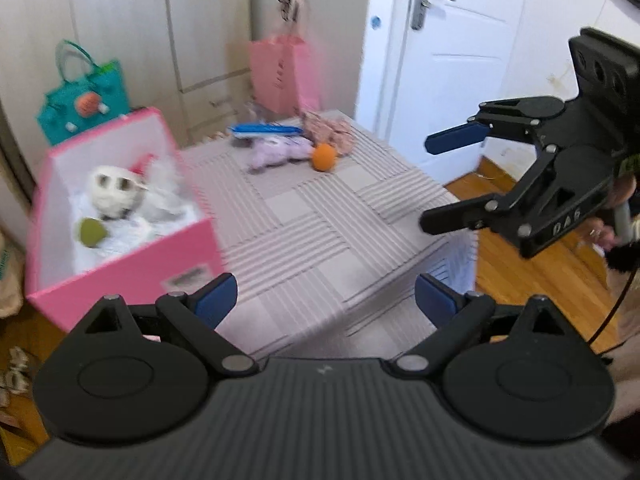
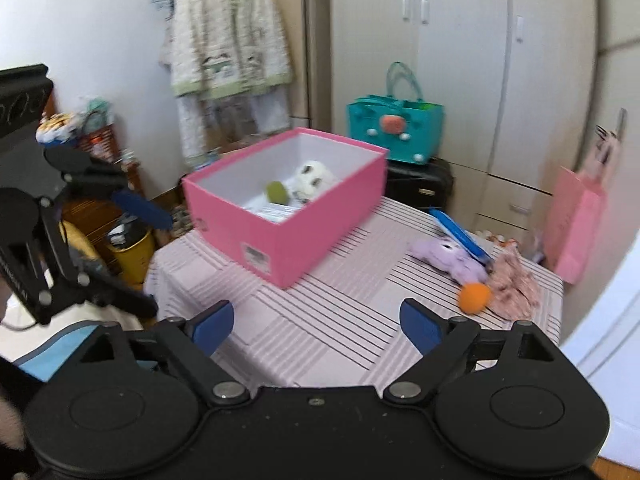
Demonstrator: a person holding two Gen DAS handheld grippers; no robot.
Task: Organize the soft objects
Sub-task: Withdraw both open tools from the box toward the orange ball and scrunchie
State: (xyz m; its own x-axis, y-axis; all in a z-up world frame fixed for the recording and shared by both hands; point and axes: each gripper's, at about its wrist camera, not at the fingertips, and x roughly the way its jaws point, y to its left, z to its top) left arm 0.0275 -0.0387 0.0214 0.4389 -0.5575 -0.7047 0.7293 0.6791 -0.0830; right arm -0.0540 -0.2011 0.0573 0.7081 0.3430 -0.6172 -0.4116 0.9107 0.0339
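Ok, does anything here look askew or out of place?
Yes: the pink box overhangs the table's far-left corner. A purple plush, orange ball and pink cloth are not yet in it.

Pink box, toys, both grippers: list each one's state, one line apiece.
Pink cardboard box: open, no lid, upright on table.
White plush toy: inside box.
Green ball: inside box.
Purple plush toy: lying on table.
Orange ball: on table, beside purple plush.
Pink floral cloth: crumpled on table.
Left gripper: open, empty.
Right gripper: open, empty.
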